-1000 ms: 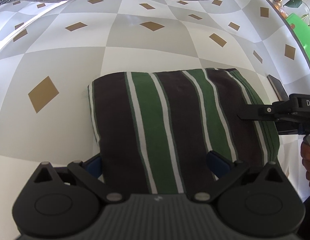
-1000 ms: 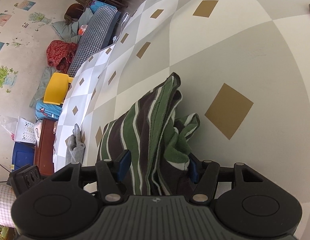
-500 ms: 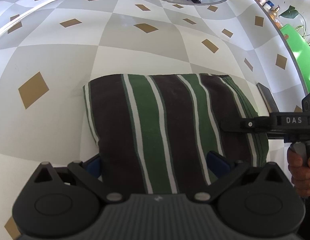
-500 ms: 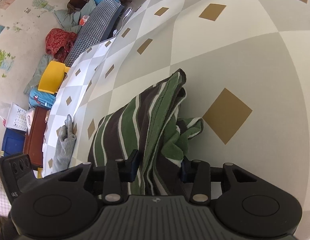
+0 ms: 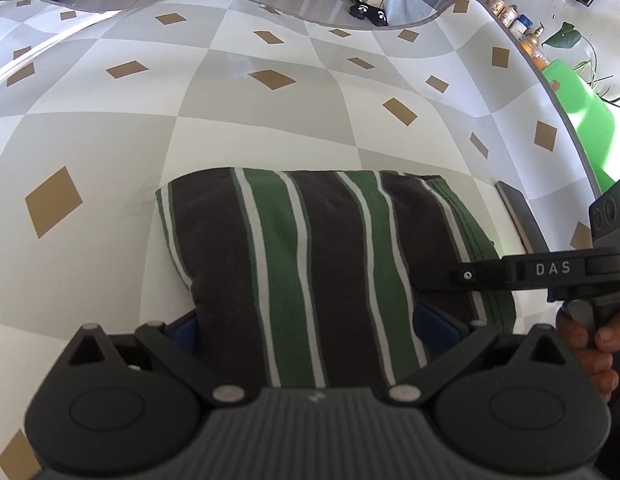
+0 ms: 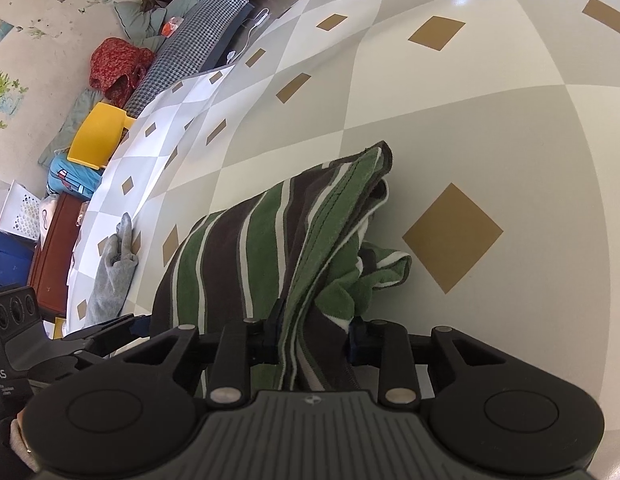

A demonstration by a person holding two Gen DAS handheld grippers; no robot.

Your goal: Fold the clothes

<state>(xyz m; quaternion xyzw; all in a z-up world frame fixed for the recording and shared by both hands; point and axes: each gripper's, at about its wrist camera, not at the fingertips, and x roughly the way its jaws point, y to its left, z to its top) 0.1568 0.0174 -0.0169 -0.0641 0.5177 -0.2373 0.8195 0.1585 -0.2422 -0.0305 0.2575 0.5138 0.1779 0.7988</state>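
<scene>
A grey glove [image 6: 116, 268] is lying on the checkered table [image 6: 489, 128]; a yellow chair [image 6: 98, 136] is standing beyond it.

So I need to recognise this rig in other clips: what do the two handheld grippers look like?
Both are matte black plastic: a ribbed grey-black centre flanked by two round discs, silver pivot pins, angular linkage arms. The left gripper has blue finger pads. Seen from the side, the right gripper has a white "DAS" marking, a pistol-style handle and a block with three round lenses.
</scene>
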